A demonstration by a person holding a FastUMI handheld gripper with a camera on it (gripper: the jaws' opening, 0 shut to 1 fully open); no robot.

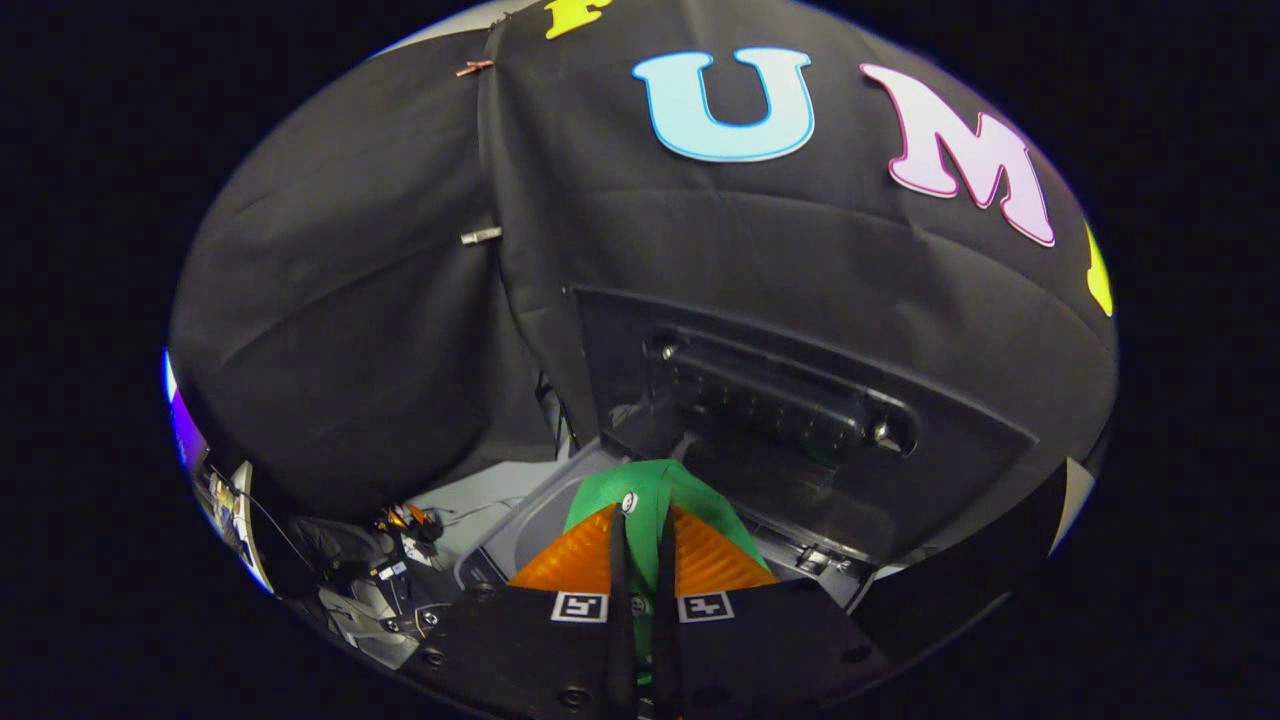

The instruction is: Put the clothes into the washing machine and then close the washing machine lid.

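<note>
Beyond the washing machine's raised lid (pixel 790 400), the gripper (pixel 640 545) pinches green cloth (pixel 655 490).

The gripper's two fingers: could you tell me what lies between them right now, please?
In the gripper view, a green garment is pinched between the fingers of the gripper, held over the washing machine with its raised lid.

Your gripper (pixel 640 545), seen from its own camera.
Dark body with round screws, two square black-and-white markers at the finger bases, ribbed finger pads (pixel 575 560).
</note>
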